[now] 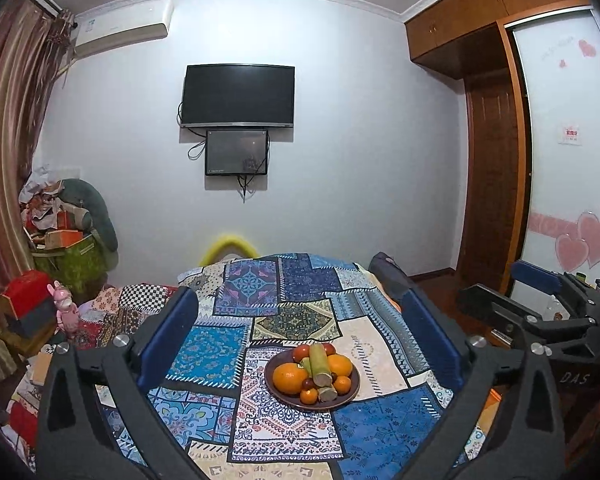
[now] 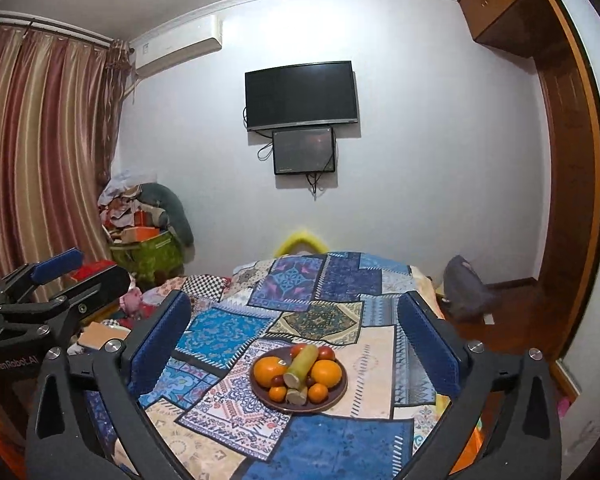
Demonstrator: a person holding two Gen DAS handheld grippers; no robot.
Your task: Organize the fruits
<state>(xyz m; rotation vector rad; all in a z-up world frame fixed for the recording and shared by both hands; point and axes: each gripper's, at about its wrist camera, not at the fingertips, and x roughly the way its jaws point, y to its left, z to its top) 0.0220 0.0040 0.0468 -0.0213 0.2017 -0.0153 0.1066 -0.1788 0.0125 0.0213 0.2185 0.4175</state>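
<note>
2 tongs, left tongs (image 1: pixel 300 320) and right tongs (image 2: pixel 294 320), gape empty; plate (image 2: pixel 336 398) fruit overlaps, perhaps hiding more.

Both fisheye views were evenly lit by soft indoor light with a cool bluish cast and no hard shadows. Straight lines bowed strongly toward the edges, and dark vignetting filled the corners. The centre stayed sharp, while the striped pink-brown fabric curtain (image 1: pixel 8 152) smeared slightly at the rim.
</note>
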